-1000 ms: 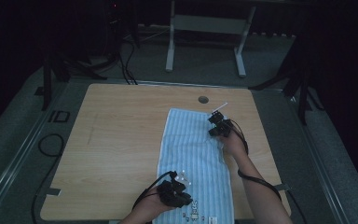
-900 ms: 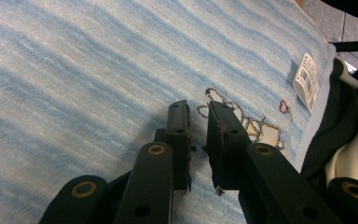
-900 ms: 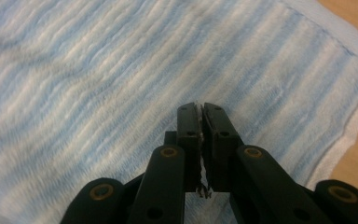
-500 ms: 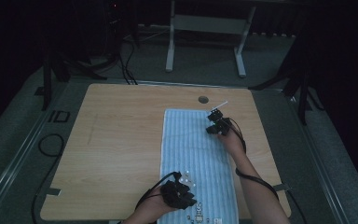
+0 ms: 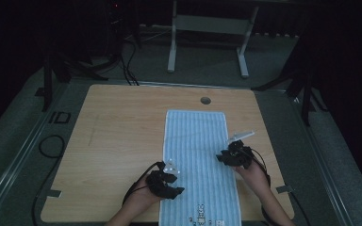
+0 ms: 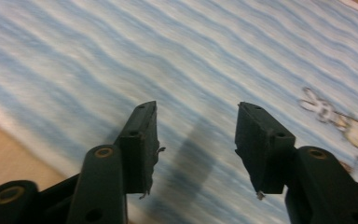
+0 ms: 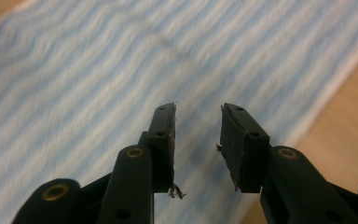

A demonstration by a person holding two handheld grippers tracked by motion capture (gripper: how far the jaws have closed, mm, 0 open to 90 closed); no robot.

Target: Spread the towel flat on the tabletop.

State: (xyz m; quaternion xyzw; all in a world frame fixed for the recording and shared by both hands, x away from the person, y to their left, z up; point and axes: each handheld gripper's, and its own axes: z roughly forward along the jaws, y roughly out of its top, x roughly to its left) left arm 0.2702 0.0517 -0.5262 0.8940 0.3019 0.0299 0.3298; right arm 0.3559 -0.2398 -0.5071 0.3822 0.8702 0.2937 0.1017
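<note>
A long blue-and-white striped towel (image 5: 195, 146) lies flat on the wooden table (image 5: 118, 141), its near end hanging at the front edge. My left gripper (image 5: 173, 184) hovers at the towel's near left edge, open, nothing between its fingers. In the left gripper view the open gripper (image 6: 196, 112) hangs over the striped towel (image 6: 191, 51), with a small rabbit print (image 6: 335, 116) to the right. My right gripper (image 5: 222, 157) stands at the towel's right edge about halfway along, open and empty. The right gripper view has its gripper (image 7: 198, 109) above the towel (image 7: 112, 65) near bare wood (image 7: 349, 107).
A round cable hole (image 5: 205, 100) sits in the table just beyond the towel's far end. Bare wood spreads to the left of the towel. Behind the table stand white desk legs (image 5: 172, 42), and cables (image 5: 52, 146) lie on the grey floor at the left.
My right gripper has come back from the towel's far right corner to the middle of its right edge. The left gripper has shifted slightly toward the person. The towel lies flat.
</note>
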